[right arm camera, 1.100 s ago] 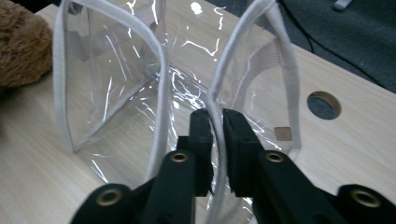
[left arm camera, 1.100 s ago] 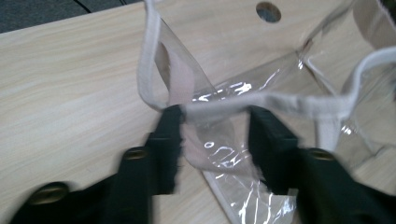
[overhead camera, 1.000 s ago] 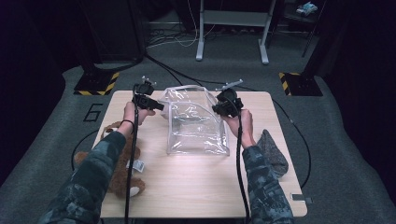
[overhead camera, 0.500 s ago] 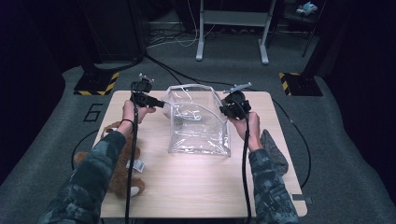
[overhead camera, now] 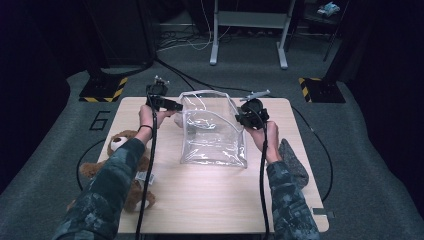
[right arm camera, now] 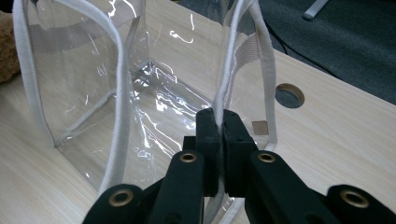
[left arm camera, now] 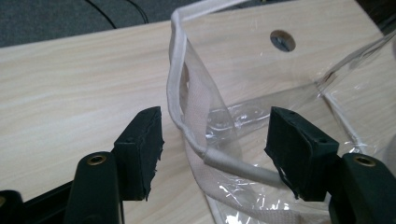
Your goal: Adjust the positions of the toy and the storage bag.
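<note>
Clear plastic bag [overhead camera: 214, 131] lies mid-table, mouth facing away from the person, white trim around the rim.

Right gripper [right arm camera: 218, 135]: jaws clamped on the bag's white rim edge, trim pinched between the pads, right side of the mouth. In the high view the right gripper [overhead camera: 248, 114] sits at the bag's right far corner and holds that side up.

Left gripper [left arm camera: 215, 151]: jaws have just been opening and now stand partly apart. The bag's left rim and a loop of its trim lie between them, but neither pad presses on it. From the high view, the left gripper [overhead camera: 162, 102] is just beside the bag's left far corner.

Teddy bear [overhead camera: 116, 165] lies left of the bag, near the table edge under the person's left forearm, well apart from the bag mouth. Grey cloth [overhead camera: 292, 161] lies right of the bag, by the right forearm.

Progress, my read: looks like prep for loading the bag. Mouth is propped open, one side held, other side just let go. Nothing inside yet. Left: free hand fetches an item, likely the bear, and puts it in. Early stage.
</note>
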